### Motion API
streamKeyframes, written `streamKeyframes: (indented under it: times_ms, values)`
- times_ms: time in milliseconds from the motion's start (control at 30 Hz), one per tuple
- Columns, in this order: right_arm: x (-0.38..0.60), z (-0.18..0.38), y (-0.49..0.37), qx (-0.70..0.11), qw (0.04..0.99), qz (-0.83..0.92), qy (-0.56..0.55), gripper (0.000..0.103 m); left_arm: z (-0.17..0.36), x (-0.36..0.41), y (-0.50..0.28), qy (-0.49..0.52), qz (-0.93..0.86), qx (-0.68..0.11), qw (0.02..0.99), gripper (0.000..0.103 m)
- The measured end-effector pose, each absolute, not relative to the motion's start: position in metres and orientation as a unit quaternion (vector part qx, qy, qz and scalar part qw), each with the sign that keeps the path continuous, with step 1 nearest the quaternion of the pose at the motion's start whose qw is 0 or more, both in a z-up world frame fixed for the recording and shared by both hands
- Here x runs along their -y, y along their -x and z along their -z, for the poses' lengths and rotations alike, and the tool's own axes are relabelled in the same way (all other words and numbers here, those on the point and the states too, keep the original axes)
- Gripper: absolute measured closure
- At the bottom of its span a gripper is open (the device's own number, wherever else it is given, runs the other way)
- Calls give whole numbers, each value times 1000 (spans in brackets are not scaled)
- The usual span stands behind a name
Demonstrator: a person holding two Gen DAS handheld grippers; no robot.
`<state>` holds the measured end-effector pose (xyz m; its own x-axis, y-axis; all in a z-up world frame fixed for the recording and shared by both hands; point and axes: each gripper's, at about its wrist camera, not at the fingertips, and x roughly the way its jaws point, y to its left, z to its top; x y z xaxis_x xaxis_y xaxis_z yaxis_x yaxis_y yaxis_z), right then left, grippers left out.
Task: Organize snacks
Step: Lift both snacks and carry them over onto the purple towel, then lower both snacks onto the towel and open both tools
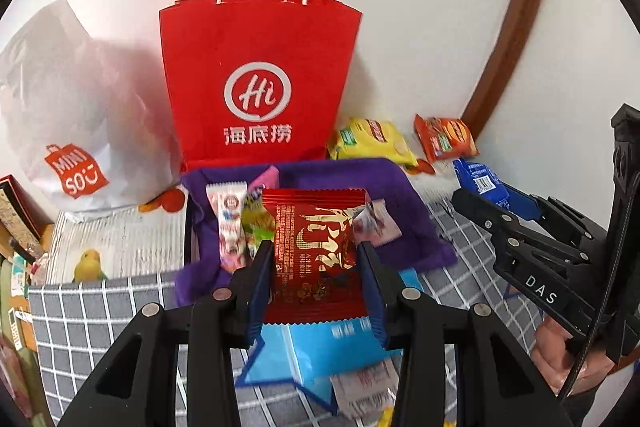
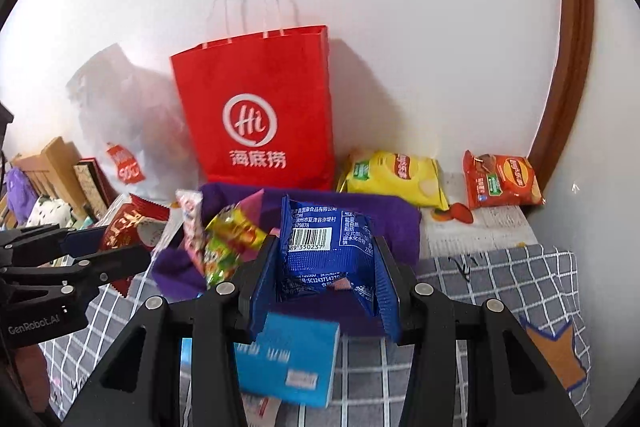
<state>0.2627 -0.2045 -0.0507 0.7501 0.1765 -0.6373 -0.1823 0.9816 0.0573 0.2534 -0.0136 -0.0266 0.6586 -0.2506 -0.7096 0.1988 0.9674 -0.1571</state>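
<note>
Both grippers loaded. Left gripper (image 1: pixel 316 259) fingers clamped on red foil snack packet (image 1: pixel 312 239), held by its side edges, frame centre, above purple fabric bin (image 1: pixel 404 211). Right gripper (image 2: pixel 326 275) fingers clamped on blue snack packet (image 2: pixel 324 239), barcode up, also over the bin. Prob. sorting both into it w/ the other candies. Chip bags (image 2: pixel 394 179) upper right on the surface, apart, likely too big for the bin.
</note>
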Motion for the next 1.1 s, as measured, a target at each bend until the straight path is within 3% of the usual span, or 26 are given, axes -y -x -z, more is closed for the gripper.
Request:
streamKeyframes:
  times_ms: [267,500,767,1100]
  values:
    - [206,47,-317,-339,936,-94,4,58,27,17,-308,41,119,-391,912,64]
    - [209,62,-354,-340,934,-105,-4,58,58,15,-340,39,115,-414,902,64]
    - [216,104,-381,-383,918,-105,15,58,78,8,-354,34,102,-431,896,64]
    - [223,114,-387,-398,911,-100,41,58,77,2,-356,39,100,-431,896,64]
